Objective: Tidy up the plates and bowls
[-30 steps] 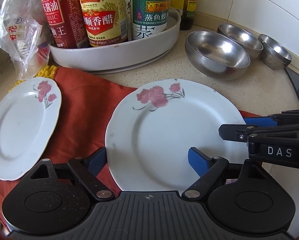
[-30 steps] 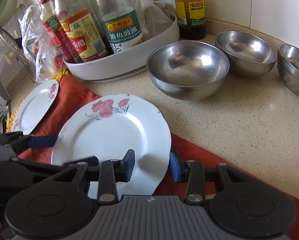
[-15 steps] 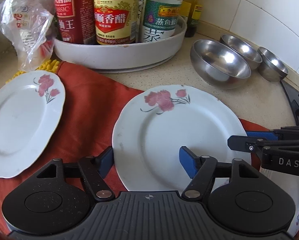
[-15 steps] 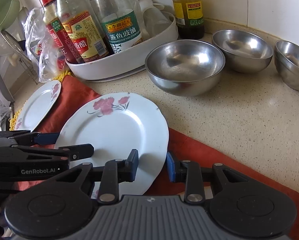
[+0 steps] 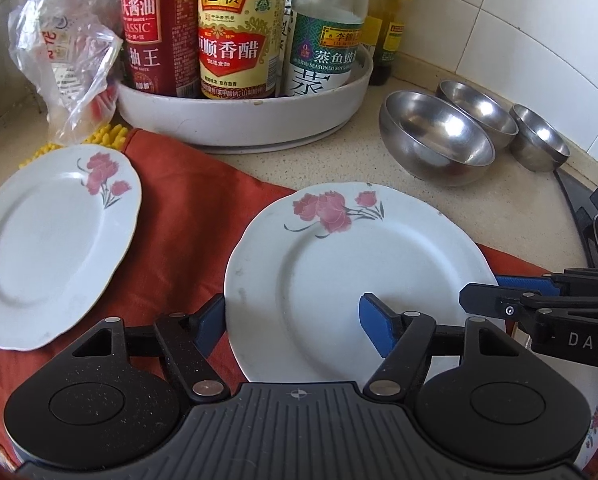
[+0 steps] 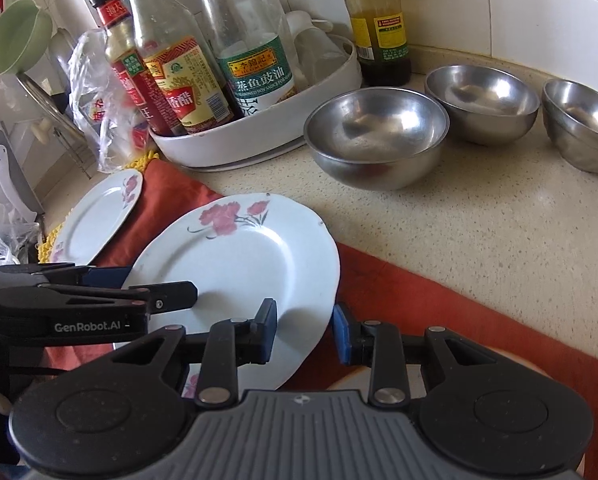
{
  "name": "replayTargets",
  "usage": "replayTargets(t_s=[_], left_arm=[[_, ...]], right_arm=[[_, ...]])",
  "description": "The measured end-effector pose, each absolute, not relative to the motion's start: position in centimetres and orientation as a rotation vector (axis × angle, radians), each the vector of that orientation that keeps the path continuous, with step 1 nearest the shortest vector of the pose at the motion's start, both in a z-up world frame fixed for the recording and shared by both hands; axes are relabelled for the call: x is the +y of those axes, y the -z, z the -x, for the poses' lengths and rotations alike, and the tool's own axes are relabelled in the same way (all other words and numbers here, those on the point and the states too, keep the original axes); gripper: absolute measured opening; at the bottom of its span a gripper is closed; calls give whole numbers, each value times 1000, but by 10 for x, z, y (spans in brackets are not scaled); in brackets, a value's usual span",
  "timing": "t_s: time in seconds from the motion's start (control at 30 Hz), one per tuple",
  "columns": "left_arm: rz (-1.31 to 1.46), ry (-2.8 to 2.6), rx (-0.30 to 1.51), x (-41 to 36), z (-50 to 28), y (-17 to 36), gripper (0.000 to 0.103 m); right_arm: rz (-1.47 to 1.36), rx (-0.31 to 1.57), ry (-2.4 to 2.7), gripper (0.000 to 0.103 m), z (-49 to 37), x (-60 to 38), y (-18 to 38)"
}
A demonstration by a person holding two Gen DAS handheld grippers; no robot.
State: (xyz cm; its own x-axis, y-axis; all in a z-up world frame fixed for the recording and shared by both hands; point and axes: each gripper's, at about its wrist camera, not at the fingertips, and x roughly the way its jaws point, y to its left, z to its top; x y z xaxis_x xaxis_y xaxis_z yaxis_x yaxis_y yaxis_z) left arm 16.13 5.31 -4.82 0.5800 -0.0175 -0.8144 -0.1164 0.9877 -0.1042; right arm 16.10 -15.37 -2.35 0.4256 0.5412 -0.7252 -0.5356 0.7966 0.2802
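A white plate with pink flowers (image 5: 363,276) (image 6: 239,264) lies on a red cloth (image 5: 187,216). My left gripper (image 5: 295,322) is open, its jaws straddling the plate's near left rim. My right gripper (image 6: 305,328) is open, its jaws either side of the plate's right rim. A second flowered plate (image 5: 47,248) (image 6: 95,216) lies to the left on the cloth. Three steel bowls (image 5: 439,140) (image 6: 375,136) stand in a row at the back right. Part of another flowered plate (image 5: 597,412) shows under the right gripper.
A white round tray (image 5: 243,116) (image 6: 259,140) holds several sauce bottles at the back. A plastic bag (image 5: 67,64) sits at the back left. A dark bottle (image 6: 379,24) stands by the tiled wall. A stove edge (image 5: 591,216) is at the right.
Both grippers have drawn back and risen a little, so the plate sits farther right in the left wrist view. The right gripper's jaws have narrowed around the plate's rim.
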Motion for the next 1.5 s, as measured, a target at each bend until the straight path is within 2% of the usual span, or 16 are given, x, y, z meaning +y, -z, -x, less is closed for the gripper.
replayTargets(t_s=[0.2,0.27,0.3,0.33,0.4,0.47,0.67,1.17,1.5], left_arm=[[127,-31,967,54,-149,56,76],[111,-21,954,54,-149,58,83],[101,-31,951,53,-150,60,91],[98,-43,949,53,-152,62,95],[103,-44,939,53,-153,63,94],[105,-23,928,48,-153,60,84],[137,-30,951,55,-149,52,75],[79,121,870,23,-136,23,77],[-22,330,922,-38,-144,45,77]], right_arm=[[-20,956,-678,37,-162,-153,33],[-12,939,-697,42,-162,-152,33],[-3,930,-700,44,-160,-150,33],[0,924,-694,45,-159,-149,33],[24,900,-671,44,-153,-145,33],[39,892,-655,42,-150,-143,33],[-38,881,-636,35,-147,-155,20],[-125,830,-493,35,-103,-204,-17],[-200,862,-272,35,-79,-260,-2]])
